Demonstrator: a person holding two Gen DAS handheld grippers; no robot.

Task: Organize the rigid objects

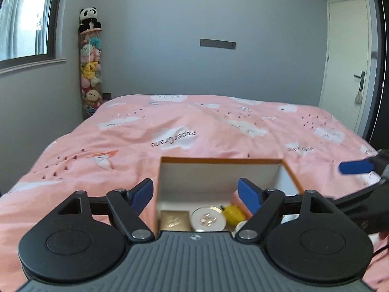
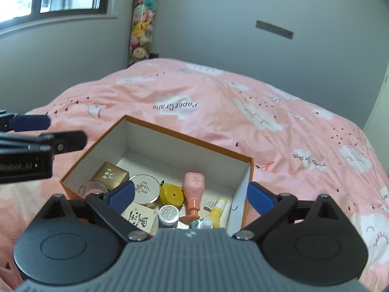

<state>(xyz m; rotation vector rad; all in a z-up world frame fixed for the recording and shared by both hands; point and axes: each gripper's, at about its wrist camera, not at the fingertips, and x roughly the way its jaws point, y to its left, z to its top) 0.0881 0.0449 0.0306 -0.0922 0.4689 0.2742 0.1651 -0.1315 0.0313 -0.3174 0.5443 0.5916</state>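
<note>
An orange box (image 2: 189,138) with a white inside sits on the pink bed; it also shows in the left wrist view (image 1: 218,160). In it lie a gold box (image 2: 110,174), a round white compact (image 2: 143,188), a yellow case (image 2: 171,193), a pink bottle (image 2: 193,187), a silver-lidded jar (image 2: 168,215), a yellow-white tube (image 2: 218,209) and a white card with black characters (image 2: 139,217). My right gripper (image 2: 192,196) is open and empty above the box's near end. My left gripper (image 1: 195,194) is open and empty over the box's left wall; it shows in the right wrist view (image 2: 48,131).
The pink cloud-print bedspread (image 2: 218,102) covers the whole bed. A tall tube of plush toys (image 1: 90,73) stands in the far left corner under a window (image 1: 24,17). A white door (image 1: 347,60) is at the right.
</note>
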